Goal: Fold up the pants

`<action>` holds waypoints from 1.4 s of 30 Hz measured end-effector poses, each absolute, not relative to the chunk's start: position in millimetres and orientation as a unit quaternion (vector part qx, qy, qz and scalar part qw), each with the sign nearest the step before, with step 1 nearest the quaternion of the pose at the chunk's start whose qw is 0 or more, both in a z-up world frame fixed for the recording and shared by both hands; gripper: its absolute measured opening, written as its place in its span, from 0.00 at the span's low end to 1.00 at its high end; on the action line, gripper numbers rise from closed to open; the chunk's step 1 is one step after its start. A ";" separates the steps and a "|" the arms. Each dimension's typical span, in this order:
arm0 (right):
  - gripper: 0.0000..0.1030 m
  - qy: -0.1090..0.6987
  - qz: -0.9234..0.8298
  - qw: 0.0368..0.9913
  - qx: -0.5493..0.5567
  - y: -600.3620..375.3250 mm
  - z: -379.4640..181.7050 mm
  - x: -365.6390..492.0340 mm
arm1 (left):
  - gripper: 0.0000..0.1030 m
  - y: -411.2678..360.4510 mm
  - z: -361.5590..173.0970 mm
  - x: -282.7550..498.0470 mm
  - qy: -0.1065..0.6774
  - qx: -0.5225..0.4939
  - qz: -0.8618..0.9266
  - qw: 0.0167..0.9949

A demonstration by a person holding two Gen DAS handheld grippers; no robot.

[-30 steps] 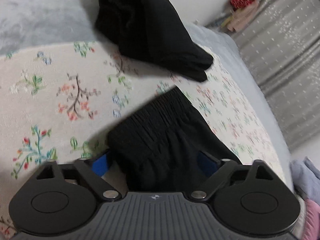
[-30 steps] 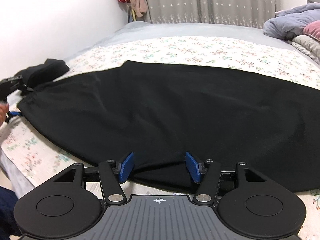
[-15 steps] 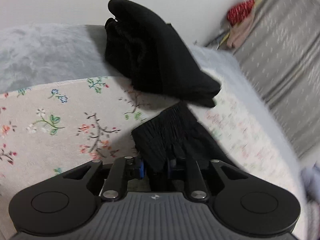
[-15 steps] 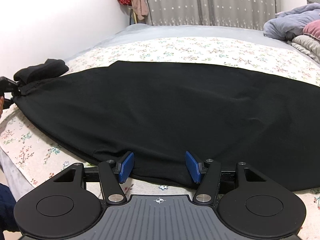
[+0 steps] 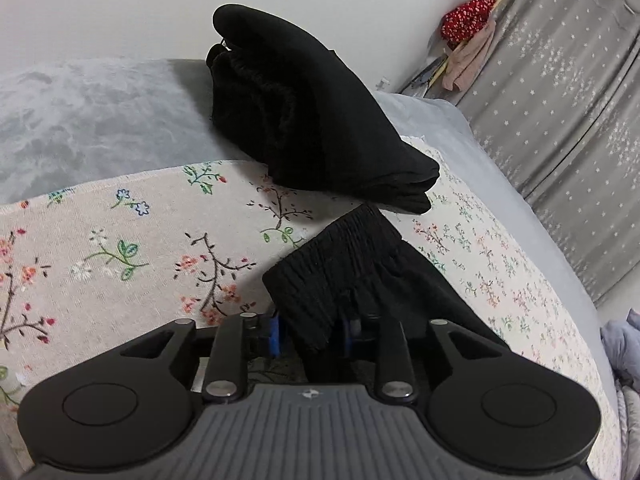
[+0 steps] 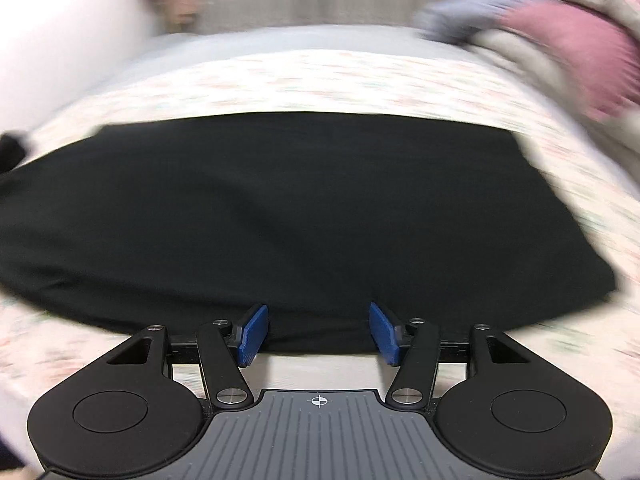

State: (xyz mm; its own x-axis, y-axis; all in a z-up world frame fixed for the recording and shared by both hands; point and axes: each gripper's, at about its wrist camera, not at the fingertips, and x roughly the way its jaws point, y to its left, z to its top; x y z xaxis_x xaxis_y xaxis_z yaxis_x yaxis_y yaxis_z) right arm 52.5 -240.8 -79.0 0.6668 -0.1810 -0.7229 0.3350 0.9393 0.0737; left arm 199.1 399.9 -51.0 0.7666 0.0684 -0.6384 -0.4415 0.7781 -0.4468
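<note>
Black elasticated-waist pants (image 5: 344, 264) gripped at waistband by opening left tongs (image 5: 312, 330); right tongs (image 6: 318, 334) wide, opening, straddling hem edge.

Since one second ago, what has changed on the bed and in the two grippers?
The left gripper closed around the pants at the elastic waistband and now eases open slightly. The right gripper swept sideways along the pants' near edge, jaws open. The folded black garment stayed put.

- Left wrist view sits low and close over the floral bedsheet (image 5: 120, 248), facing the wall and the far-right curtain (image 5: 560, 120).
- Right wrist view, blurred, looks across the bed toward the far curtain.
- Both share the black pants (image 6: 280, 216).
</note>
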 end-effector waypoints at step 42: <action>0.70 0.446 -0.237 0.863 -0.012 -381.7 -60.8 97.2 | 0.80 -15.5 -81.8 147.5 0.375 0.125 -0.162 0.904</action>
State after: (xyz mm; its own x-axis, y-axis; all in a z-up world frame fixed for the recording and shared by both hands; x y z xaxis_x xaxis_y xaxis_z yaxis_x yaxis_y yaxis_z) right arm 97.2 -381.7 -60.8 0.4908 -0.4198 -0.7634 0.3977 0.8876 -0.2324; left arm 147.5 -15.5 -81.8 0.6667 -0.1987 -0.7184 0.3861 0.9165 0.1048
